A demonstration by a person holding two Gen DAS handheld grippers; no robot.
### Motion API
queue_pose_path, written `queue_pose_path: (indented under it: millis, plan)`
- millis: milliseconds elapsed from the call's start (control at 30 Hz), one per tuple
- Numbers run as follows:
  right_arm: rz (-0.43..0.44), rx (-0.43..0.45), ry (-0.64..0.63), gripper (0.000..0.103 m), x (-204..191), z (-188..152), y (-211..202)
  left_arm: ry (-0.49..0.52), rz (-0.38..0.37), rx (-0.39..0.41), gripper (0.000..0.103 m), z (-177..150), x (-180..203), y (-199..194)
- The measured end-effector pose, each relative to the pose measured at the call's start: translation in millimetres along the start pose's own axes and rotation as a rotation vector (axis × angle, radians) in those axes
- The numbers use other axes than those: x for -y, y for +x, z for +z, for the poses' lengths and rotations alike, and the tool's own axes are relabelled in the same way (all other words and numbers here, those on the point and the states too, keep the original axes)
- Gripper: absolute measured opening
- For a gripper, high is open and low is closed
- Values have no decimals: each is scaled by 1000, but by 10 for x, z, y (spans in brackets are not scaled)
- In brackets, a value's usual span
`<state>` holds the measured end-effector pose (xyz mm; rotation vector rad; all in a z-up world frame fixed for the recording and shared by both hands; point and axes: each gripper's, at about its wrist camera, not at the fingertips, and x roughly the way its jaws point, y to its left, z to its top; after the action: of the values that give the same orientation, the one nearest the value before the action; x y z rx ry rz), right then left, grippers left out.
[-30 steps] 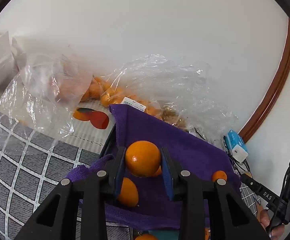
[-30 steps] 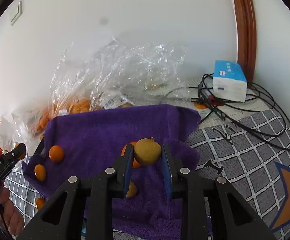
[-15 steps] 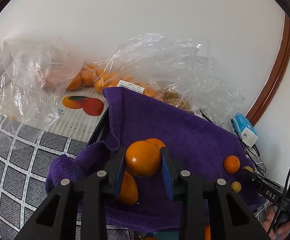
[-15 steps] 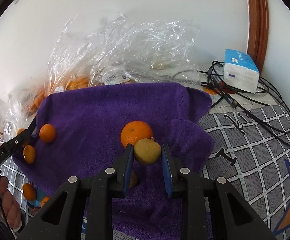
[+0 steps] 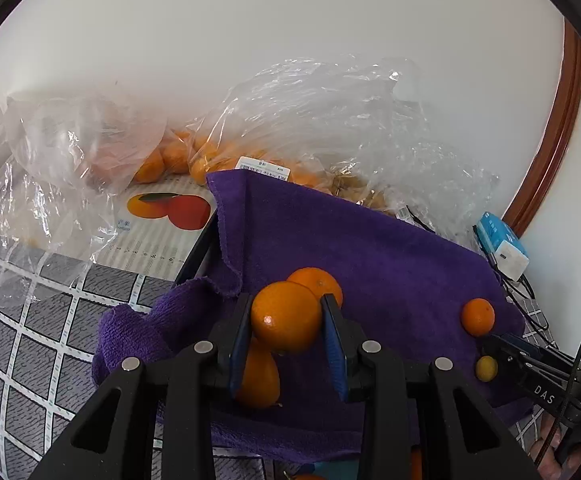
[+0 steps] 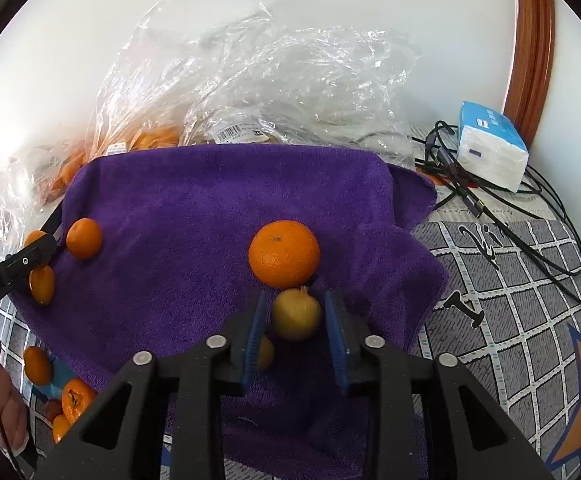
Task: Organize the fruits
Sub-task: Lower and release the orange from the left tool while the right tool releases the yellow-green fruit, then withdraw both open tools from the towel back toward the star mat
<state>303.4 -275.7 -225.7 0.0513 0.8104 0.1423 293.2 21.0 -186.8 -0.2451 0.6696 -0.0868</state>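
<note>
Left wrist view: my left tongs (image 5: 286, 320) grip an orange (image 5: 285, 316), pads tight on both flanks, above the purple towel (image 5: 370, 248). A second orange (image 5: 316, 282) sits just beyond it; an oval kumquat-like fruit (image 5: 258, 376) lies below the left pad.

Right wrist view: my right tongs (image 6: 295, 318) hold a small yellow fruit (image 6: 296, 317), which looks blurred; small gaps show at the pads, so I judge the grip marginal. A large orange (image 6: 284, 253) lies just ahead.

Risk: the round fruit may slip, or roll off the soft, rumpled towel after release, knocking its neighbours.
</note>
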Motion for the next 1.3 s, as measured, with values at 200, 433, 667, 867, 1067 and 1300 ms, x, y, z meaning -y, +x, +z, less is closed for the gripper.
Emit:
queue_pose_path:
  millis: [200,433,667,867,1067,1300]
  plan:
    - [-12,40,-8,49,-51,21,-123,16,8,29,33,17,26,-68]
    - [-18,86,-23,56,-102,18,-182,15,10,71,45,38,28,-166]
    - [-18,117,-3,56,-128,62,-310,33,41,143,46,176,78,-435]
    - [-6,116,2,56,-262,75,-650,90,71,109,51,129,71,-843]
    - [-24,83,-36,56,-412,-279,-881,153,116,44,53,-206,-108,-1191]
    - [19,10,8,56,-339,-708,-944,102,178,-53,53,-574,-504,-1380]
